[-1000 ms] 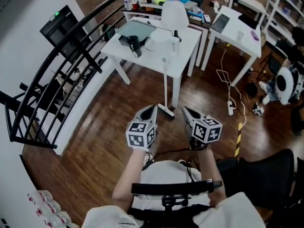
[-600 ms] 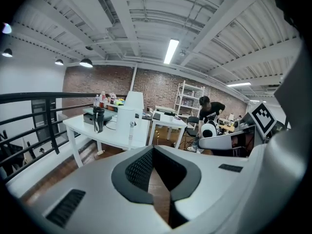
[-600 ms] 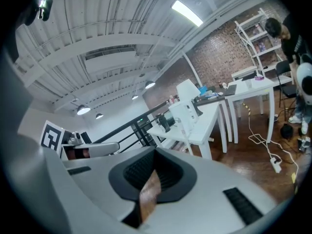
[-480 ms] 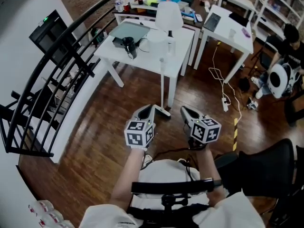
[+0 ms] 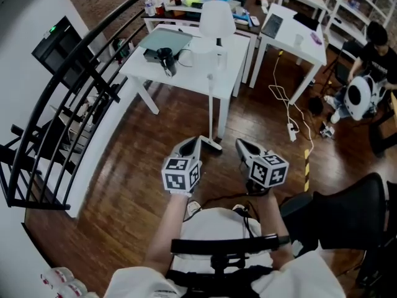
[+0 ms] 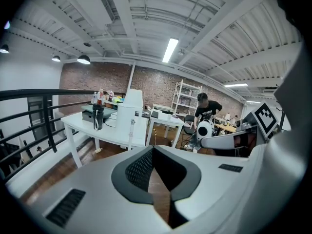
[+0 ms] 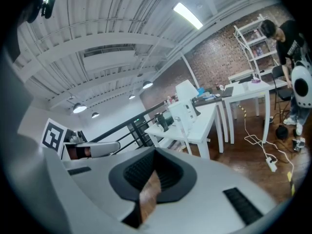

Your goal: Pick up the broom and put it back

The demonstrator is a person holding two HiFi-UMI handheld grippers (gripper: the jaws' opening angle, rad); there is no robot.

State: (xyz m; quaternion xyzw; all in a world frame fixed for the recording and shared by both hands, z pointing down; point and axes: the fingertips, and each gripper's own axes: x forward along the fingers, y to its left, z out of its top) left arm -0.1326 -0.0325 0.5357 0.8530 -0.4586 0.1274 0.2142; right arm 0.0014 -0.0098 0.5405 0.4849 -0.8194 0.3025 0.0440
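The broom [image 5: 212, 110] has a thin white pole and stands upright against the front edge of a white table [image 5: 186, 76], its head on the wooden floor. In the head view my left gripper [image 5: 197, 140] has its tip just left of the broom head. My right gripper [image 5: 239, 143] is a short way to the right of it. Both grippers are shut and hold nothing. The pole also shows ahead in the left gripper view as the broom [image 6: 130, 133], beyond my left gripper [image 6: 153, 148]. In the right gripper view the broom [image 7: 184, 128] stands beyond my right gripper [image 7: 155, 151].
A white lamp [image 5: 217, 20] and a black bottle [image 5: 165, 59] stand on the table. A black railing [image 5: 80, 85] runs along the left. A second white table [image 5: 298, 36], a power strip with cables [image 5: 290, 129], a black chair [image 5: 347, 216] and a person [image 5: 372, 48] are at the right.
The head view has swung a little to the right, bringing the person at the far right into sight. Both grippers stay shut and side by side near the broom head.
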